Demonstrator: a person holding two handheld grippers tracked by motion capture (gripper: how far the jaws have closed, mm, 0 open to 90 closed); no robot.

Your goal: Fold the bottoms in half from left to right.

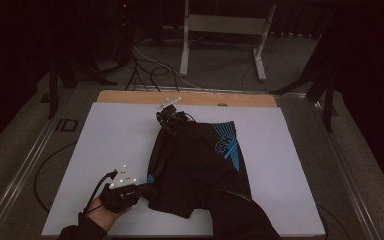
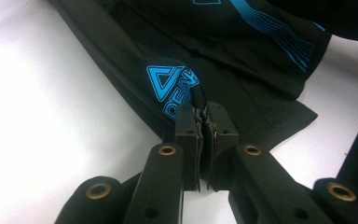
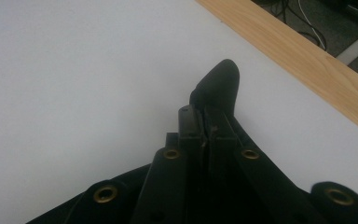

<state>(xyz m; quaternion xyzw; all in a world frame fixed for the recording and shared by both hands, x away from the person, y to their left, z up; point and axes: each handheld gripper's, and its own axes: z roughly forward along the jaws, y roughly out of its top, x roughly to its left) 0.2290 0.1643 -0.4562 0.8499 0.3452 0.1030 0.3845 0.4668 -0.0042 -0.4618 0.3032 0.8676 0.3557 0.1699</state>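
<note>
A black garment (image 1: 195, 165) with blue print lies crumpled on the white table top (image 1: 115, 135). My left gripper (image 1: 142, 189) is at the garment's near left edge. In the left gripper view its jaws (image 2: 204, 112) are shut on a fold of the black garment (image 2: 242, 60) beside a blue triangle logo (image 2: 164, 80). My right gripper (image 1: 162, 116) reaches over the garment to its far end, near the table's wooden back strip. In the right gripper view its jaws (image 3: 207, 119) are shut on a tab of the black garment (image 3: 219, 84) that sticks out past the tips.
A wooden strip (image 1: 190, 98) borders the table's far edge. Behind it on the floor are cables (image 1: 150, 70) and a white metal frame (image 1: 220, 35). White table surface (image 1: 280, 165) lies open to the right of the garment.
</note>
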